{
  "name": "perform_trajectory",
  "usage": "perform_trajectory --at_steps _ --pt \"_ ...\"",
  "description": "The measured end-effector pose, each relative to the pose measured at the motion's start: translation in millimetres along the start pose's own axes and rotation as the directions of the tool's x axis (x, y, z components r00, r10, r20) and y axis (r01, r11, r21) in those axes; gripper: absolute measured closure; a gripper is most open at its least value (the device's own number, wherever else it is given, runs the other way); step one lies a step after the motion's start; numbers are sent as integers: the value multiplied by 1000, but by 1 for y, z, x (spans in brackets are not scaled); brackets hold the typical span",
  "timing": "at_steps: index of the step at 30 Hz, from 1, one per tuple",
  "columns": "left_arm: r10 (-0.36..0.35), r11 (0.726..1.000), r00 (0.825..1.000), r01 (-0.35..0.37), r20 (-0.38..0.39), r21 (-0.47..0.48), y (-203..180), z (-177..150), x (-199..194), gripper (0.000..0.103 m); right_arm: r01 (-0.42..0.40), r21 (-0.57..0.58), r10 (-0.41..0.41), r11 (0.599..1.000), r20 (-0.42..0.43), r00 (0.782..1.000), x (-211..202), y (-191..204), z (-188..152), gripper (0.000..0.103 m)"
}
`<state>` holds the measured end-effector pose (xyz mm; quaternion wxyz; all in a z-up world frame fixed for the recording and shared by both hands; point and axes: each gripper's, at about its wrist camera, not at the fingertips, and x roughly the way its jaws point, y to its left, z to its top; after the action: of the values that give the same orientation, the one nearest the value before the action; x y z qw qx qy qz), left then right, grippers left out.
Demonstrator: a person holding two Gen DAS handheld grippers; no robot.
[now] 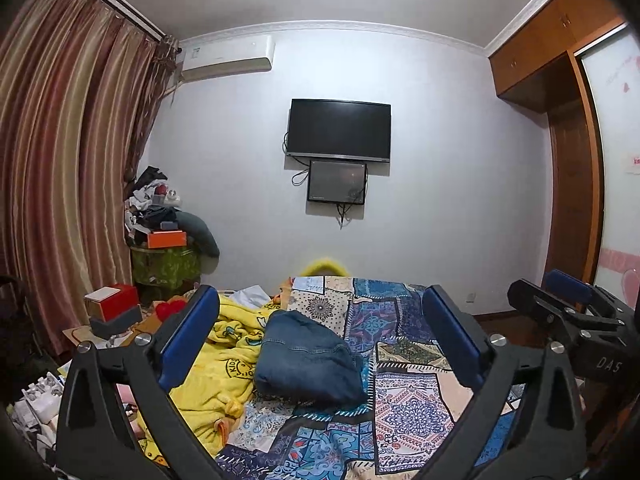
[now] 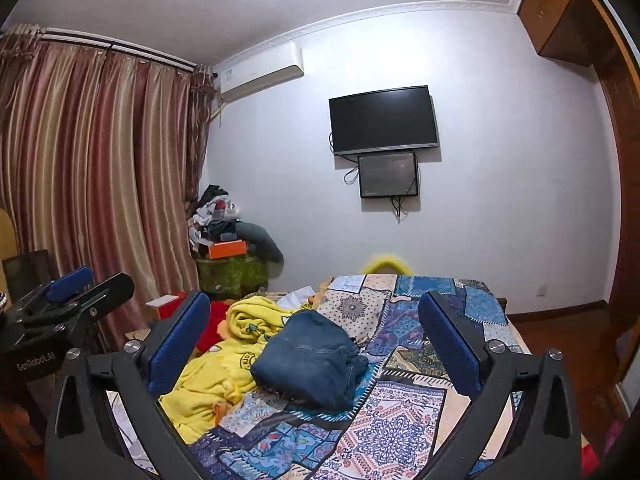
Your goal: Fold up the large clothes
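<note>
The left gripper [image 1: 320, 344] is standing wide apart in the lower half of the left wrist view, its blue pads [image 1: 191, 336] spread to either side of the frame and grasping nothing. The folded denim garment [image 1: 308, 360] is lying in the centre of that frame, seen in the gap between the two pads but farther off on the bed, touching neither of them. It is resting on the patchwork bedspread [image 1: 404, 396], which is filling the lower centre and lower right. Just to the left of the denim, a yellow fleece garment [image 1: 224, 360] is lying crumpled, its edge touching or running under the denim; the angle is too low to tell which.

The right gripper [image 2: 316, 340] is likewise released in the lower half of the right wrist view, its pads [image 2: 450, 344] wide apart with no cloth between them. The denim bundle is sitting in the centre of this frame too, on the bedspread, with the yellow fleece at its left.

Each gripper is showing at the edge of the other's view: the right one at the right edge of the left wrist frame, the left one at the left edge of the right wrist frame.

In the upper centre, a dark television [image 1: 339, 130] is hanging on the white wall with a smaller screen [image 1: 337, 181] beneath it. Striped curtains [image 1: 68, 152] are filling the left side, and a heap of boxes and clothes [image 1: 160, 216] is standing in the corner beside them.
</note>
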<state>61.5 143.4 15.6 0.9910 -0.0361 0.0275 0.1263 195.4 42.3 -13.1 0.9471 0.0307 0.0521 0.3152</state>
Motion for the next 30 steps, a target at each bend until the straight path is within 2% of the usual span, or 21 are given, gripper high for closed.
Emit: perform_trajectory --at_steps 16,30 --pt "-4 1000 999 4 -37 8 -2 -9 9 1 4 -1 -4 1000 -24 1000 -2 -2 -7 0" --pt "-12 1000 999 13 -37 3 -1 -10 13 1 8 7 -8 1000 -29 1000 -4 -2 -4 0"
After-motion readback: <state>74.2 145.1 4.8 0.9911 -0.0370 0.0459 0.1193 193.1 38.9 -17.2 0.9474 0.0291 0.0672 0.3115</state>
